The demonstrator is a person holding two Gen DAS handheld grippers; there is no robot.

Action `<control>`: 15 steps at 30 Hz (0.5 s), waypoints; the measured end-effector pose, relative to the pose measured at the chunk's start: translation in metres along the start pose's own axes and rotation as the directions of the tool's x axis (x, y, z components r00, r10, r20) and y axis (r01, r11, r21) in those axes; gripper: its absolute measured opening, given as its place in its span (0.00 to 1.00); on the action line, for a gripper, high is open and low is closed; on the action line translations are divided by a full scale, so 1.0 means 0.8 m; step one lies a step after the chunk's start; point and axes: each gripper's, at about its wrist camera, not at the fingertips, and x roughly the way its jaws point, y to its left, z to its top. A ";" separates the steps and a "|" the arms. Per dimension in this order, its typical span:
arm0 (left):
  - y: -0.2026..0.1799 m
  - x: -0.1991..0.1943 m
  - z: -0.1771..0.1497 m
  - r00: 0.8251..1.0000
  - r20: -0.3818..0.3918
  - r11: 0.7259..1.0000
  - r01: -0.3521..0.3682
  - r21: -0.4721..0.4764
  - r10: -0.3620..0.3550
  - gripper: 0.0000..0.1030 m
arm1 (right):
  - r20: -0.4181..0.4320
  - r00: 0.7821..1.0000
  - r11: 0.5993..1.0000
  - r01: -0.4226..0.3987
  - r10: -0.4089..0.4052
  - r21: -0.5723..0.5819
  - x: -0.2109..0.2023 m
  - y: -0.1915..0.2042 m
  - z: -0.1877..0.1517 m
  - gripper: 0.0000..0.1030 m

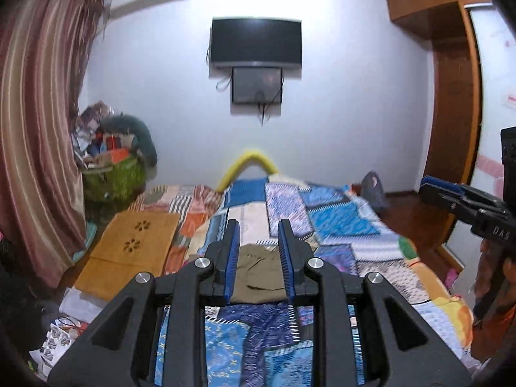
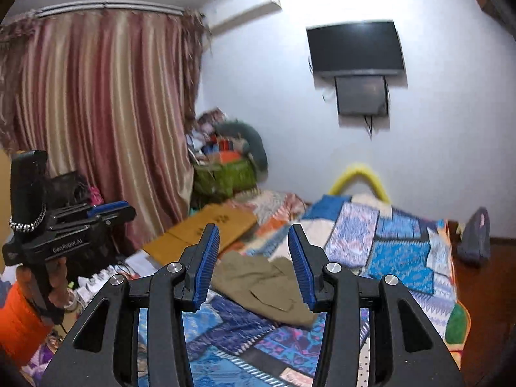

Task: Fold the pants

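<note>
Olive-green pants (image 1: 258, 275) lie folded in a compact pile on the patchwork bedspread (image 1: 338, 222); they also show in the right wrist view (image 2: 264, 285). My left gripper (image 1: 258, 227) is open and empty, raised above the bed with the pants seen between its blue pads. My right gripper (image 2: 254, 233) is open and empty, also held above the pants. The right gripper shows at the right edge of the left wrist view (image 1: 429, 187); the left gripper shows at the left of the right wrist view (image 2: 125, 209).
A folded mustard cloth (image 1: 129, 254) lies left of the pants. A green basket (image 1: 113, 177) of clutter stands in the corner by the striped curtain (image 1: 38, 129). A yellow tube (image 1: 248, 164) sits at the bed's far end. A wardrobe (image 1: 451, 113) stands right.
</note>
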 end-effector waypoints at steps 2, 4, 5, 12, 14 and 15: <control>-0.010 -0.026 -0.002 0.999 0.033 1.000 0.014 0.003 -0.014 0.26 | 0.039 0.999 1.000 -0.011 0.011 0.007 -0.016 0.009 -0.002 0.40; -0.019 -0.049 -0.006 0.998 0.066 1.000 0.017 0.007 -0.017 0.33 | 0.077 0.997 1.000 -0.023 0.022 0.009 -0.034 0.022 -0.004 0.42; -0.023 -0.060 -0.008 0.996 0.084 1.000 0.014 0.012 -0.015 0.42 | 0.089 0.996 1.000 -0.022 0.021 0.008 -0.038 0.025 -0.005 0.45; -0.046 -0.113 -0.020 0.988 0.155 0.999 0.012 0.041 -0.018 0.72 | 0.167 0.986 1.000 0.005 -0.002 -0.016 -0.065 0.055 -0.014 0.73; -0.049 -0.124 -0.023 0.985 0.173 0.999 0.002 0.047 -0.010 0.81 | 0.176 0.984 1.000 0.020 -0.016 -0.021 -0.065 0.058 -0.015 0.77; -0.049 -0.130 -0.025 0.983 0.186 0.999 0.003 0.044 -0.011 0.84 | 0.184 0.983 0.999 0.027 -0.023 -0.019 -0.066 0.059 -0.016 0.83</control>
